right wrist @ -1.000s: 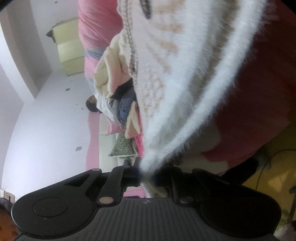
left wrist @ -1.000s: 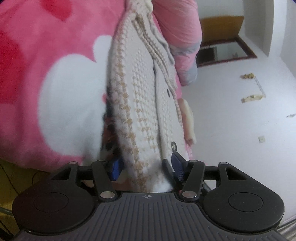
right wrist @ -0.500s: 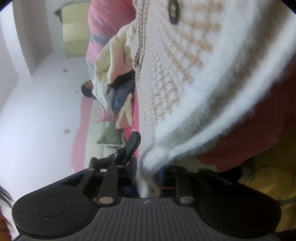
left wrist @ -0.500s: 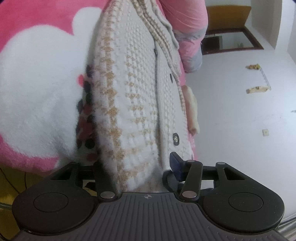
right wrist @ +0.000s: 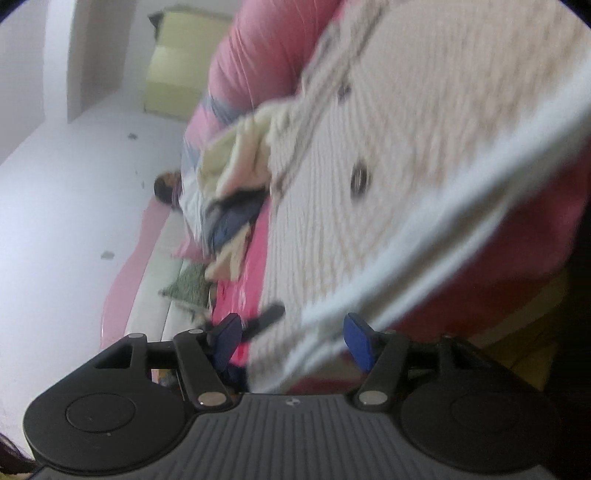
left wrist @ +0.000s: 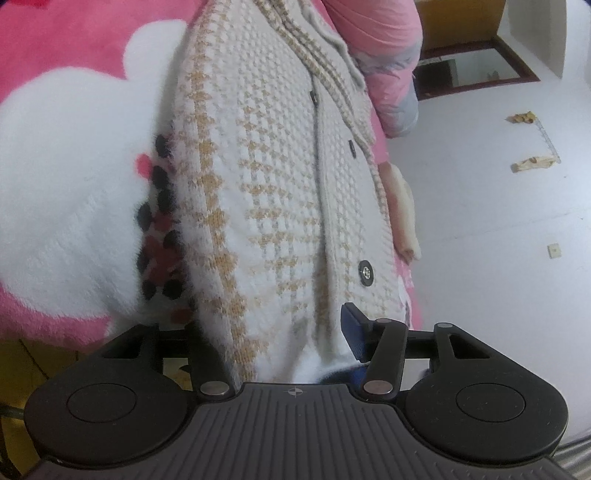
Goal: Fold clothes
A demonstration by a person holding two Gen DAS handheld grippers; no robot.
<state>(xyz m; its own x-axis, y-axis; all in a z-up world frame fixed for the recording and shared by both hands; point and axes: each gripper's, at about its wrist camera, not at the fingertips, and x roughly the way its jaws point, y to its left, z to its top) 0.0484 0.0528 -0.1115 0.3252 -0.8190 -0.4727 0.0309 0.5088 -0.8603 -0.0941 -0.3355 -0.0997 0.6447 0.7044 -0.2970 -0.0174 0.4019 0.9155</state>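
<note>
A cream and tan knit cardigan with black buttons lies spread on a pink blanket with white shapes. My left gripper is at its near hem, which bunches between the fingers. Its jaws are opening slightly; the cloth hides the left finger, and the blue right pad shows. In the blurred right wrist view the cardigan slopes overhead. My right gripper is opening, both blue pads apart. The white fuzzy hem passes loosely between them, not pressed.
A rolled pink quilt lies beyond the cardigan. A heap of other clothes sits on the bed at its far side. White floor with a few scraps spreads to the right. A wooden frame and a yellow-green box stand against the walls.
My right gripper has let go of the white hem, its pads spreading wide, and it has rolled and swung away. The left gripper stays at the hem, with the cardigan lying flatter.
</note>
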